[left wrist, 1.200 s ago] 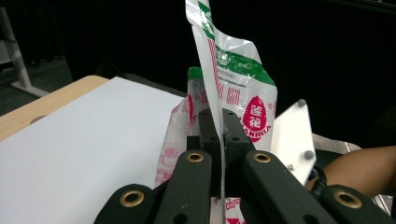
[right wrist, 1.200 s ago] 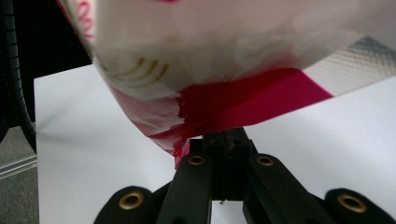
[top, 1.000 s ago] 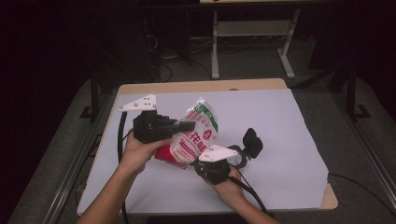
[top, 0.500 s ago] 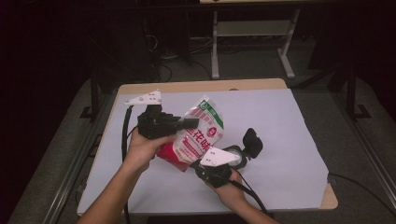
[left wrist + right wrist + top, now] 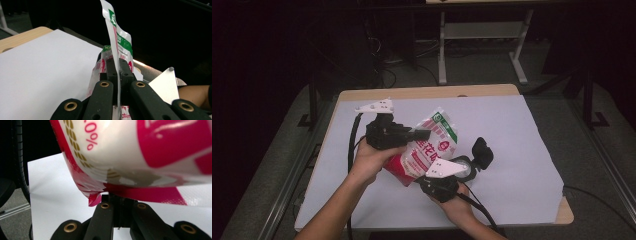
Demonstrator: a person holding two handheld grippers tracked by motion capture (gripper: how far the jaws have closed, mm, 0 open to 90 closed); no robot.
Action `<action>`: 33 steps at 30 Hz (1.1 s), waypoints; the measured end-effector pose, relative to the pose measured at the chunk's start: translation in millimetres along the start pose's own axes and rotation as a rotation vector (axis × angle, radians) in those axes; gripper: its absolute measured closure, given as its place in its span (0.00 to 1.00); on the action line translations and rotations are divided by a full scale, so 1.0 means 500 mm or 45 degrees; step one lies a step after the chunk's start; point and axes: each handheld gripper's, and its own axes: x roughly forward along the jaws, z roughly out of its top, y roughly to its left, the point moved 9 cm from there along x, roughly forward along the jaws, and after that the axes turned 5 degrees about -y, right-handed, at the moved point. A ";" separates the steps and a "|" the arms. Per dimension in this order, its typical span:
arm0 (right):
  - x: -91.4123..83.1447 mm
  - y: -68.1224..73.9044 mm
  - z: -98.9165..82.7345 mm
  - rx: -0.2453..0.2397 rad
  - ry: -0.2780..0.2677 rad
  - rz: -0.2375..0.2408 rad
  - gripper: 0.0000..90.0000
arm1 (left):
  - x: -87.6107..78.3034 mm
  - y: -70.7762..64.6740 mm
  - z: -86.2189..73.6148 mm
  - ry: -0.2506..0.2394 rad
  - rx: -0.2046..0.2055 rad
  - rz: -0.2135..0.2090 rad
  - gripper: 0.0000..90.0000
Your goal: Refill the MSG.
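Here, at the centre of the high view, the left gripper (image 5: 424, 134) and right gripper (image 5: 422, 181) both clamp the red, white and green plastic bag (image 5: 427, 147) above the white-covered table (image 5: 512, 150).

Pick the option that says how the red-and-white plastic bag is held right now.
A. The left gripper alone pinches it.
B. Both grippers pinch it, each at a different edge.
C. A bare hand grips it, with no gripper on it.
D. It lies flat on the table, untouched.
B: the left gripper has its jaws closed on the bag's thin edge, and the right gripper clamps the red bottom seam.
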 end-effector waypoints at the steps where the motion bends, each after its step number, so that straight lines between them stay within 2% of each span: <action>1: -0.002 0.000 0.000 -0.004 -0.002 -0.002 1.00 | 0.003 -0.001 0.001 0.002 0.004 -0.001 1.00; 17: -0.028 -0.002 -0.007 -0.031 -0.003 -0.017 1.00 | 0.044 -0.023 0.004 0.102 0.039 -0.049 1.00; 20: -0.030 -0.001 -0.006 -0.030 -0.009 -0.015 1.00 | 0.050 -0.024 0.006 0.115 0.031 -0.045 1.00; 28: -0.031 -0.007 -0.008 0.004 -0.017 -0.033 1.00 | 0.069 -0.015 0.009 0.150 0.030 -0.054 1.00; 33: -0.029 -0.012 -0.009 0.016 -0.017 -0.048 1.00 | 0.075 -0.006 0.010 0.146 0.005 -0.049 1.00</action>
